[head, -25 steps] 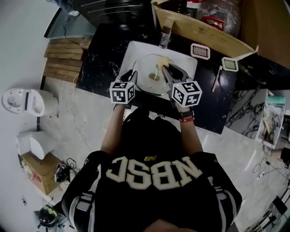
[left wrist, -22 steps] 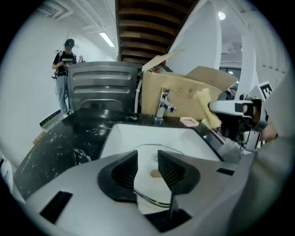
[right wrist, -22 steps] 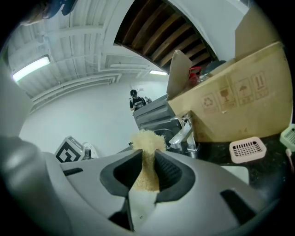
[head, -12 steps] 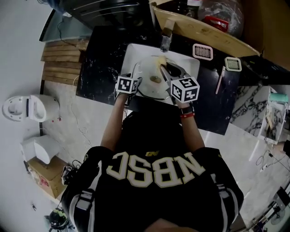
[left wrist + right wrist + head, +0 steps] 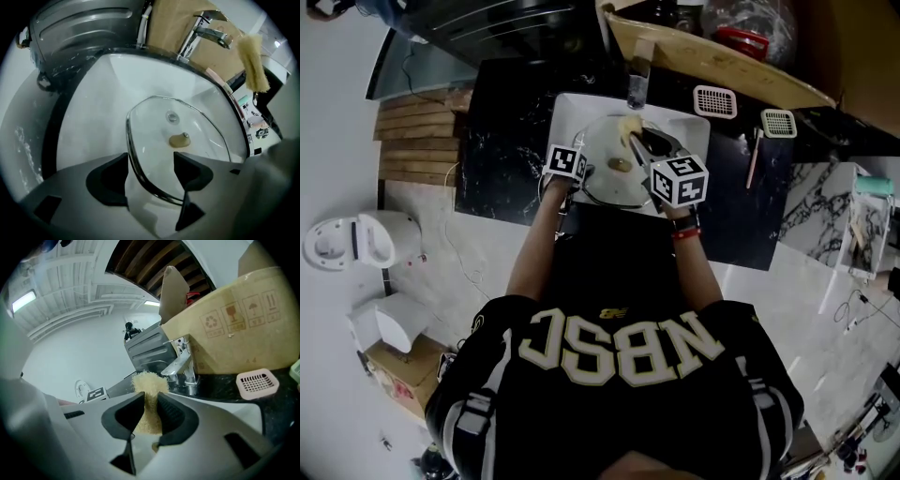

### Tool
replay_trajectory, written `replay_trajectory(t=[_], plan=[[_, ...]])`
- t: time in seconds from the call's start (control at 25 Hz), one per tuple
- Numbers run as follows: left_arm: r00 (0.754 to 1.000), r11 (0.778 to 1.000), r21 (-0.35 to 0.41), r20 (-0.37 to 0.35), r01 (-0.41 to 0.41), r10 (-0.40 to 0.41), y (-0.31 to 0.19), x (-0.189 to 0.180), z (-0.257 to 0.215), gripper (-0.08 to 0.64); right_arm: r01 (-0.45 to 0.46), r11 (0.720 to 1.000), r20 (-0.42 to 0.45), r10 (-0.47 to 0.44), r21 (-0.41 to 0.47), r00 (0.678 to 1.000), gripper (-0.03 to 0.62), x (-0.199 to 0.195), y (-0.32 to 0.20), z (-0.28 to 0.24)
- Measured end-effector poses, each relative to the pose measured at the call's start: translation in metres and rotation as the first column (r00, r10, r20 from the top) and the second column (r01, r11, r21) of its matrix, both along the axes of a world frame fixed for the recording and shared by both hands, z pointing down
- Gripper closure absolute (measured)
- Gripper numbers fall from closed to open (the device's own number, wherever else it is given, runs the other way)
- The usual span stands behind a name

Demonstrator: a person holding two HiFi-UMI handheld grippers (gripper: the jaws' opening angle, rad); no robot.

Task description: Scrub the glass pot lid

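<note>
The glass pot lid (image 5: 614, 171) lies in the white sink (image 5: 567, 108) with its tan knob (image 5: 179, 140) facing up. My left gripper (image 5: 581, 170) is at the lid's near left rim. In the left gripper view its jaws (image 5: 150, 161) stand wide apart, and the lid's (image 5: 197, 154) steel rim runs between them without being pinched. My right gripper (image 5: 637, 142) hovers over the far side of the lid, shut on a yellow sponge (image 5: 630, 125). The sponge (image 5: 149, 380) sticks up from between the right gripper's jaws (image 5: 150, 405) and also shows as a sponge (image 5: 253, 61) held in the air.
A chrome faucet (image 5: 639, 80) stands at the sink's back edge, with a cardboard box (image 5: 722, 61) behind it. Two small slotted strainers (image 5: 713, 102) (image 5: 778, 123) lie on the black counter (image 5: 497, 141) to the right. A steel appliance (image 5: 79, 28) stands at the back left.
My left gripper's jaws have opened off the lid's rim. Both grippers have moved slightly farther out over the sink, and the lid now lies flatter in the basin.
</note>
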State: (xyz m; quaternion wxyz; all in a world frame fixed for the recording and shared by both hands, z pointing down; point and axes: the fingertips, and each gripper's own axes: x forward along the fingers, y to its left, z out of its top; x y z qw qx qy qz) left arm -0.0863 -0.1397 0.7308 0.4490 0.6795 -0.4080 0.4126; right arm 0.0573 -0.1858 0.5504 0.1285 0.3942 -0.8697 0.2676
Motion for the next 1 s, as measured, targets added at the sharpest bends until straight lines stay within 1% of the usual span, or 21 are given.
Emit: replay_trajectory(t=[0.08,0.2,0.28,0.4,0.52,0.64,0.68,0.76,0.92,1.0], plan=[[0.999,0.998,-0.047,-0.032,0.032,-0.033,0.004,-0.001,0.004,0.249,-0.003,1.0,-0.008,0.003,-0.004,1.0,0.5,-0.001,0.0,0.003],[0.991,0.994,-0.076,-0.098,0.085,-0.092,0.002,-0.004,0.001,0.323,-0.005,1.0,-0.016,0.005,-0.011,1.0,0.5,-0.002,0.0,0.008],[0.978,0.988,-0.097,-0.158,0.122,-0.137,0.001,-0.003,-0.005,0.369,-0.003,1.0,-0.023,0.003,-0.017,1.0,0.5,-0.004,0.0,0.012],[0.944,0.974,-0.118,-0.248,0.194,-0.219,-0.001,-0.001,-0.017,0.438,0.01,1.0,-0.032,-0.011,-0.024,0.999,0.5,-0.009,0.0,0.016],[0.916,0.96,-0.119,-0.288,0.254,-0.278,-0.005,-0.004,-0.026,0.457,0.027,0.999,-0.032,-0.028,-0.029,0.999,0.5,-0.017,0.001,0.019],[0.868,0.933,-0.126,-0.342,0.338,-0.361,-0.01,-0.009,-0.038,0.477,0.032,0.999,-0.035,-0.033,-0.03,0.999,0.5,-0.021,0.002,0.018],[0.858,0.927,-0.122,-0.35,0.356,-0.376,-0.01,-0.012,-0.041,0.479,0.03,0.999,-0.037,-0.031,-0.031,0.999,0.5,-0.021,0.002,0.016],[0.85,0.919,-0.105,-0.354,0.379,-0.391,-0.01,-0.017,-0.047,0.479,0.031,0.999,-0.04,-0.032,-0.031,0.999,0.5,-0.023,0.003,0.013],[0.858,0.917,-0.07,-0.331,0.394,-0.394,-0.01,-0.019,-0.049,0.479,0.049,0.998,-0.038,-0.05,-0.027,0.998,0.5,-0.028,0.005,0.011],[0.853,0.915,-0.069,-0.341,0.397,-0.396,-0.011,-0.019,-0.05,0.479,0.061,0.998,-0.036,-0.062,-0.029,0.997,0.5,-0.031,0.008,0.012]])
